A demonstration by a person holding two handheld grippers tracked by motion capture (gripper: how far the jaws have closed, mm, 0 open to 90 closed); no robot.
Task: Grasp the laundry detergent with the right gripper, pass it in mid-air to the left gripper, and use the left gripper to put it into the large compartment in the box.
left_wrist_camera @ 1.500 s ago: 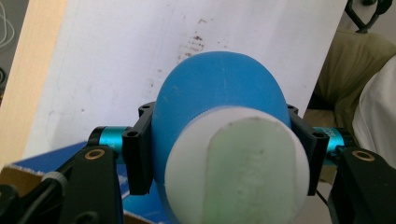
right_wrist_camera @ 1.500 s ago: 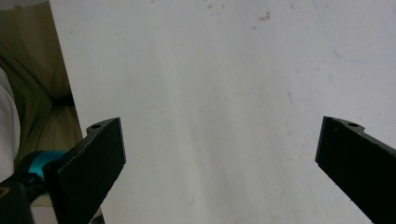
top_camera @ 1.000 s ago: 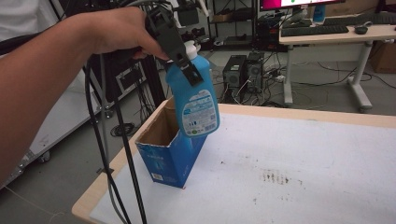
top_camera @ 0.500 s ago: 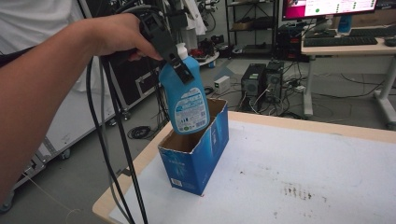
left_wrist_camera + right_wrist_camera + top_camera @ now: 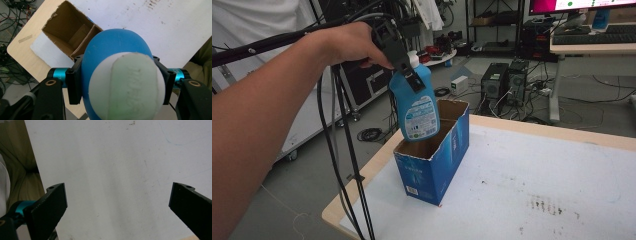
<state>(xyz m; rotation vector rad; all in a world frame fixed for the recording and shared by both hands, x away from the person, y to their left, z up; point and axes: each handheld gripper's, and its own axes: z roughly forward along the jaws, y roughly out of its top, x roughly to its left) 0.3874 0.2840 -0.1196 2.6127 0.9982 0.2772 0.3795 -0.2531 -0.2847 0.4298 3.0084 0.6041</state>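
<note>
Lowering bottle (image 5: 418,102) nearer box (image 5: 439,150) (still gripped)

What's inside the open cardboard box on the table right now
The box shows bare brown walls and a cardboard divider inside, nothing else. The blue bottle, held above it by the left tongs, covers part of the interior, so that part stays unknown.

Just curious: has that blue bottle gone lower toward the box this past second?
Yes. The blue bottle sits slightly lower against the open box, its base now dipping behind the rim.
</note>
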